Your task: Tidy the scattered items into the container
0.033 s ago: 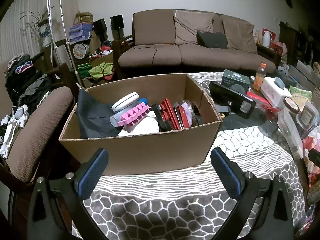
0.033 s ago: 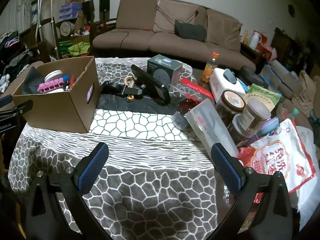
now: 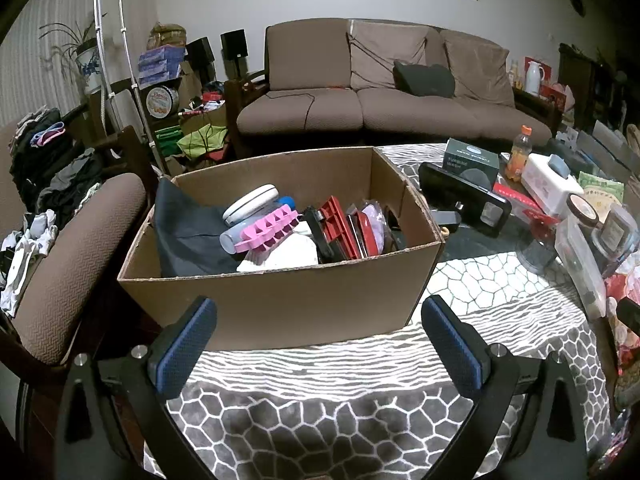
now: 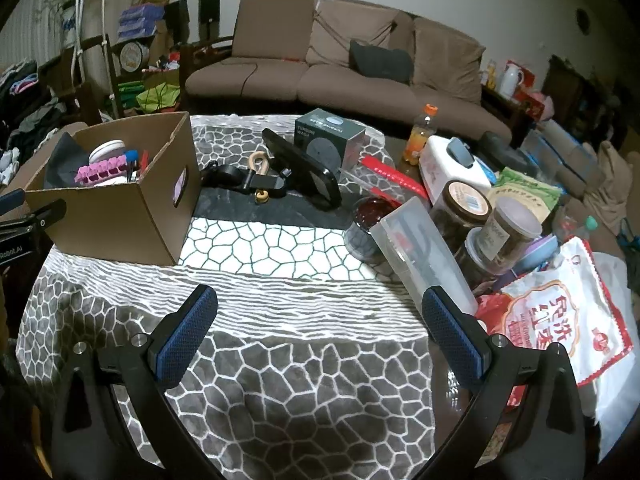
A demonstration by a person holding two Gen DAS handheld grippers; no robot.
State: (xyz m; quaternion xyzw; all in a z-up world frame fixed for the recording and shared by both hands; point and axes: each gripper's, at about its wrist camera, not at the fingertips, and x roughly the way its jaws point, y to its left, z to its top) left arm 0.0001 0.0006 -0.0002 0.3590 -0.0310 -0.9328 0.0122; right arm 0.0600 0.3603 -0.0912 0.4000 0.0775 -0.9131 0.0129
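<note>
A cardboard box (image 3: 280,304) stands on the patterned tablecloth straight ahead of my left gripper (image 3: 318,320), which is open and holds nothing. In the box lie a dark cloth (image 3: 184,236), a white round case (image 3: 250,204), a pink tray (image 3: 266,230) and red flat pieces (image 3: 338,226). My right gripper (image 4: 319,300) is open and empty over bare cloth, with the box (image 4: 120,224) to its far left. Beyond it lie a black strap with a wooden clip (image 4: 256,168), a black flat device (image 4: 304,174) and a dark green carton (image 4: 330,136).
The table's right side is crowded: a clear plastic case (image 4: 424,248), jars (image 4: 460,208), a dark cup (image 4: 364,228), a white tissue box (image 4: 452,168), an orange bottle (image 4: 420,136), a snack bag (image 4: 560,320). A brown armchair (image 3: 68,240) stands left of the box, with a sofa (image 3: 380,108) behind.
</note>
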